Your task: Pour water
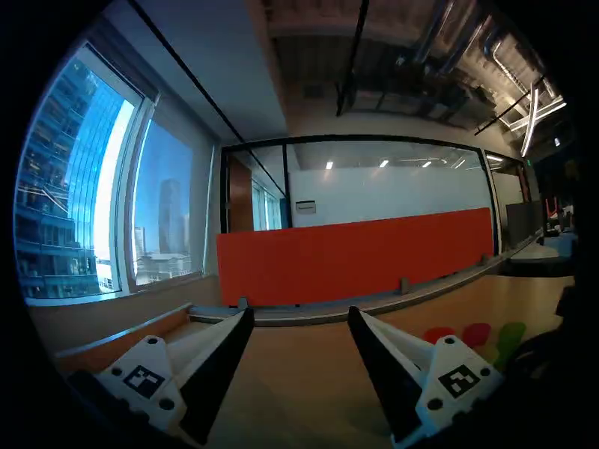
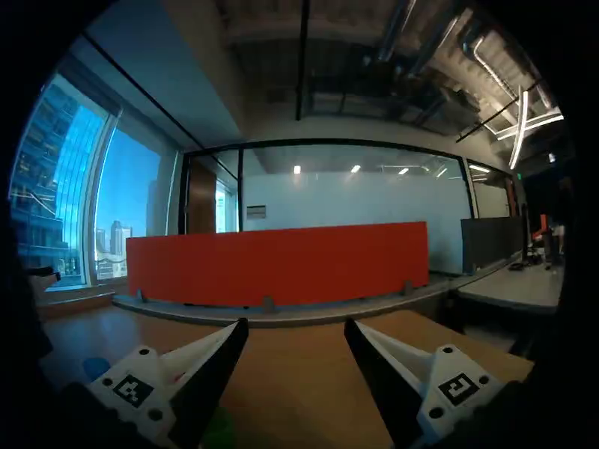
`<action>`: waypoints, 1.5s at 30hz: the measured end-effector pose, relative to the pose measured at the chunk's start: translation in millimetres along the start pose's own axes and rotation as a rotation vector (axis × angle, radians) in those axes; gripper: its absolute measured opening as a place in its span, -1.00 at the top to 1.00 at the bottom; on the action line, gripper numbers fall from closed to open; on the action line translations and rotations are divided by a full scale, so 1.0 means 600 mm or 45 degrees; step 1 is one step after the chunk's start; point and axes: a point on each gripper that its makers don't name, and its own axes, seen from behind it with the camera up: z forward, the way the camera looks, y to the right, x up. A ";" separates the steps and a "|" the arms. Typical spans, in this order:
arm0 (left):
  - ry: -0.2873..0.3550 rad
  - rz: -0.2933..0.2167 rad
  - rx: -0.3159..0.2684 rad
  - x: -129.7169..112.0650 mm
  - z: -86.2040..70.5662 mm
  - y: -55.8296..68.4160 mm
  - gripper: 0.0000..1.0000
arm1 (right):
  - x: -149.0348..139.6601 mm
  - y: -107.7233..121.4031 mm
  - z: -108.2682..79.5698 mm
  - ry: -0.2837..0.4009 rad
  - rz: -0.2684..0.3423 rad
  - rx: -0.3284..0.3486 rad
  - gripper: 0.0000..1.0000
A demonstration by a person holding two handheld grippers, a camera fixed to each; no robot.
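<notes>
Smooth wood-look desk top (image 1: 299,374), matt orange divider panel (image 1: 352,258).

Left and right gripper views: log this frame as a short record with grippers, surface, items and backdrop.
left gripper: open, nothing between its fingers, over the table
right gripper: open, nothing between its fingers
table: wooden
items: red shape, pink shape and green shape on the table, too blurred to identify
backdrop: orange-red divider along the table's far edge, window at left
</notes>
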 end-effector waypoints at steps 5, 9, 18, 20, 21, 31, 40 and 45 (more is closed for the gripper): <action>0.005 -0.027 0.006 -0.017 -0.001 0.000 -0.86 | 0.001 -0.003 -0.001 0.003 -0.005 0.004 -0.98; -0.006 -0.032 0.006 -0.036 -0.002 0.002 -0.86 | -0.001 -0.005 -0.001 0.005 -0.023 0.007 -0.98; -0.047 -0.050 0.034 -0.089 -0.010 -0.012 -0.86 | -0.013 -0.002 0.002 -0.012 -0.045 -0.011 -0.98; -0.055 -0.061 0.034 -0.099 -0.012 -0.013 -0.86 | -0.015 -0.003 0.002 -0.013 -0.041 -0.012 -0.98; -0.060 -0.067 0.034 -0.105 -0.012 -0.013 -0.85 | -0.017 -0.003 0.002 -0.014 -0.039 -0.013 -0.98; -0.094 -0.102 0.027 -0.148 -0.015 -0.015 -0.85 | -0.016 -0.003 0.002 -0.016 -0.029 -0.014 -0.98; -0.125 -0.100 0.015 -0.172 -0.015 -0.011 -0.86 | -0.023 0.002 0.001 -0.022 -0.032 -0.014 -0.98; -0.139 -0.101 0.011 -0.179 -0.014 -0.013 -0.86 | -0.022 0.004 0.002 -0.024 -0.040 -0.012 -0.98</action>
